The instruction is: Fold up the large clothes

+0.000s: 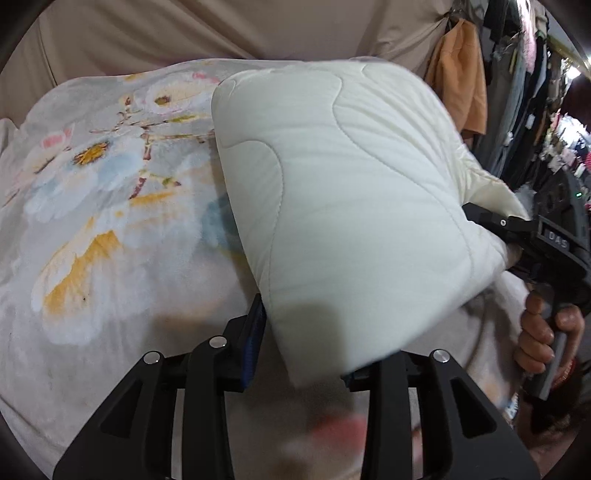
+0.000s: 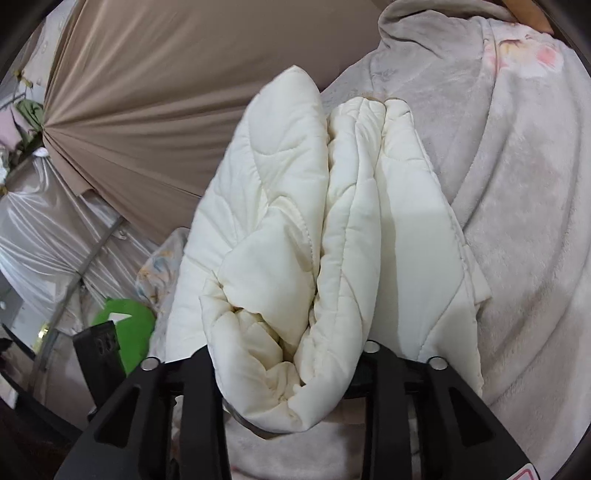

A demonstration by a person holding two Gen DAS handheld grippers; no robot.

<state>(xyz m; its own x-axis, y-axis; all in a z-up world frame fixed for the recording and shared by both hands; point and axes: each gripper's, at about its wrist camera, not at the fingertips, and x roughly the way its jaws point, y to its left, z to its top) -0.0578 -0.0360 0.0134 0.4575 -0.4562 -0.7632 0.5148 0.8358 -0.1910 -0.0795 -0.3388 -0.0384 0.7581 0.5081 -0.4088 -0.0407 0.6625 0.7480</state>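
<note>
A cream quilted padded garment (image 1: 354, 199) is folded into a thick bundle and held up above a flowered fleece blanket (image 1: 96, 206). My left gripper (image 1: 303, 354) is shut on its near corner. My right gripper (image 2: 291, 376) is shut on the bunched layered edges of the same garment (image 2: 317, 221). The right gripper also shows in the left wrist view (image 1: 491, 221), clamped on the garment's right side and held by a hand (image 1: 535, 332).
Beige draped fabric (image 1: 221, 33) hangs behind. Hanging clothes (image 1: 524, 92) and an orange cloth (image 1: 458, 77) are at the right. In the right wrist view there is silver satin fabric (image 2: 48, 229), a green object (image 2: 125, 325) and grey fleece (image 2: 517, 221).
</note>
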